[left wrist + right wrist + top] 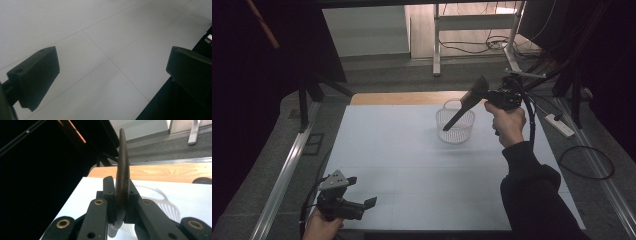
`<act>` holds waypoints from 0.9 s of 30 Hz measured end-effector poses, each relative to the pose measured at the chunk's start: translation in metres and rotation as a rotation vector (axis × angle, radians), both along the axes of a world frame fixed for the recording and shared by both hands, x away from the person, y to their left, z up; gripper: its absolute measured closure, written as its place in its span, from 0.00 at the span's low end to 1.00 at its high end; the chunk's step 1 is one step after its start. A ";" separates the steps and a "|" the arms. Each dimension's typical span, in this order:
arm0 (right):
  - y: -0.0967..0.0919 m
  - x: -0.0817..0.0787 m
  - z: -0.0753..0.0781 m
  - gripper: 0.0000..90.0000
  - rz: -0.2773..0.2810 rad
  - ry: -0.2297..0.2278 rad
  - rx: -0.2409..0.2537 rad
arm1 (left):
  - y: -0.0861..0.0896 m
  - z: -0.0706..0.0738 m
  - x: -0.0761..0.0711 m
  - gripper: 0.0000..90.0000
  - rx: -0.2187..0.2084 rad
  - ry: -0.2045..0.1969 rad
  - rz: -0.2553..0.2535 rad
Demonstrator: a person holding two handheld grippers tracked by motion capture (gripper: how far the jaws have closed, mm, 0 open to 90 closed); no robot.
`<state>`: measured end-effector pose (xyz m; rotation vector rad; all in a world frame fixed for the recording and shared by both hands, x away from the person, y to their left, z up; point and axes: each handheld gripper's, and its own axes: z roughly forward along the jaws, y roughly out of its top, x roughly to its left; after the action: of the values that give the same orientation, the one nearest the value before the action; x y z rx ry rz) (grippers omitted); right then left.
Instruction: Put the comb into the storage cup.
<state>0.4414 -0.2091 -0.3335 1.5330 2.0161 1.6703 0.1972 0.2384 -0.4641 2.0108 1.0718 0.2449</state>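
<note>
A dark spatula [467,102] hangs tilted over the white slotted basket [455,131], its thin handle end pointing down into the basket's mouth. My right gripper [487,96] is shut on the spatula's broad blade. In the right gripper view the spatula [122,167] stands edge-on, pinched between the jaws of the right gripper [121,196], with the basket [170,208] below and to the right. My left gripper [362,191] rests low at the table's near left corner, open with nothing in it. In the left gripper view the left gripper [112,73] has wide-apart jaws over bare white tabletop.
The white table [412,165] has a wooden strip [407,98] along its far edge. Metal rails run along both sides. Cables and a power strip [560,125] lie on the floor to the right, and a desk frame [437,45] stands behind.
</note>
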 end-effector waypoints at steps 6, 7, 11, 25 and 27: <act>-0.004 0.007 0.001 0.93 -0.030 -0.007 -0.010 | 0.002 0.001 -0.004 0.00 -0.006 0.008 0.007; -0.005 0.009 0.001 0.93 -0.037 -0.008 -0.008 | 0.002 0.001 -0.004 0.00 -0.006 0.008 0.008; -0.007 0.013 0.001 0.93 -0.056 -0.010 -0.005 | 0.004 0.002 -0.006 0.00 -0.006 0.003 0.014; -0.005 0.024 -0.006 0.93 -0.081 -0.021 -0.032 | 0.005 0.003 -0.010 0.00 -0.006 -0.007 0.017; -0.002 0.025 -0.009 0.93 -0.078 -0.021 -0.033 | 0.005 0.003 -0.009 0.00 -0.004 -0.006 0.016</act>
<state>0.4667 -0.2115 -0.3420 1.5552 1.9370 1.6091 0.1877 0.2431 -0.4610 1.9976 1.0839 0.2569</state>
